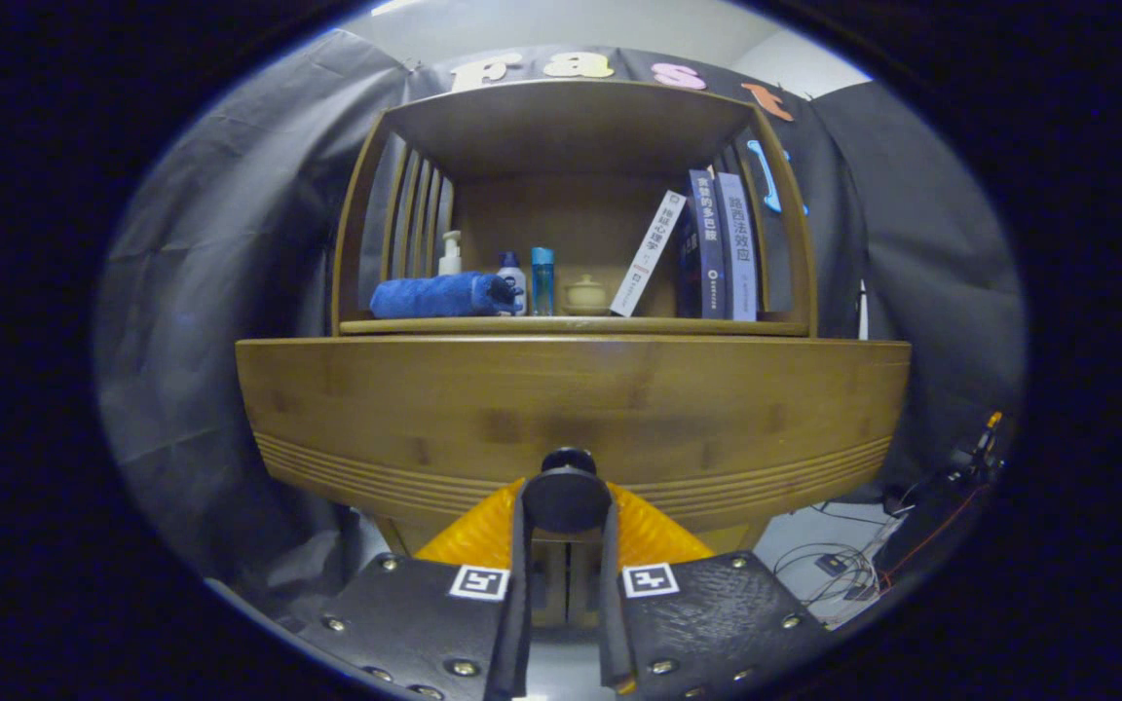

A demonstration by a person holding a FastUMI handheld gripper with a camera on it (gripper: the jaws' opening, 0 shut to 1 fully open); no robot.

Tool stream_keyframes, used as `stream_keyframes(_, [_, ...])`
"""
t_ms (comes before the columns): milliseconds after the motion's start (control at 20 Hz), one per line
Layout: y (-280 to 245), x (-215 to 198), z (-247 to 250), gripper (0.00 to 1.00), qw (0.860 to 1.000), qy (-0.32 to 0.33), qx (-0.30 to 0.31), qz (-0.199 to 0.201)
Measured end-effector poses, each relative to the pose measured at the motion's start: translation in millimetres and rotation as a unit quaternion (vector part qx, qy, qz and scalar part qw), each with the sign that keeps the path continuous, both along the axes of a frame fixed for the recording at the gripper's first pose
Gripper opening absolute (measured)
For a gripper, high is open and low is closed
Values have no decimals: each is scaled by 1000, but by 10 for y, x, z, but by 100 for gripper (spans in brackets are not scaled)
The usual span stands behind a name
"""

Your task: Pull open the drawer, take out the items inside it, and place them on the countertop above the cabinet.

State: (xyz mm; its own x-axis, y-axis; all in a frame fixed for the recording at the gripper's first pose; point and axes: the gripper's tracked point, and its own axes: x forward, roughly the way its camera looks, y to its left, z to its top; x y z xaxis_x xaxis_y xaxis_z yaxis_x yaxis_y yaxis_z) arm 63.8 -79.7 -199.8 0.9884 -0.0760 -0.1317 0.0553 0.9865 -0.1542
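2 fingers of the tool (566, 545) are clamped on the round black knob (567, 497) of the curved bamboo drawer front (571, 409), low in the frame's centre. I judge the pull barely begun; the drawer's contents are hidden, the counter (571, 329) above awaits them.
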Motion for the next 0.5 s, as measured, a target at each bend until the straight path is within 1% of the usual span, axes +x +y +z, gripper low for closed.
stream_keyframes(50, [7, -119, -61, 28, 1000, 10, 1, 0])
stream_keyframes(100, [42, -232, -36, 28, 1000, 3, 2, 5])
stream_keyframes(250, [130, -408, -80, 28, 1000, 21, -18, 12])
stream_keyframes(300, [123, -472, -78, 28, 1000, 21, -22, 7])
stream_keyframes(400, [137, -615, -124, 28, 1000, 26, -4, 11])
stream_keyframes(450, [166, -670, -142, 28, 999, 30, -1, 21])
stream_keyframes(500, [158, -610, -145, 28, 999, 41, -3, 26])
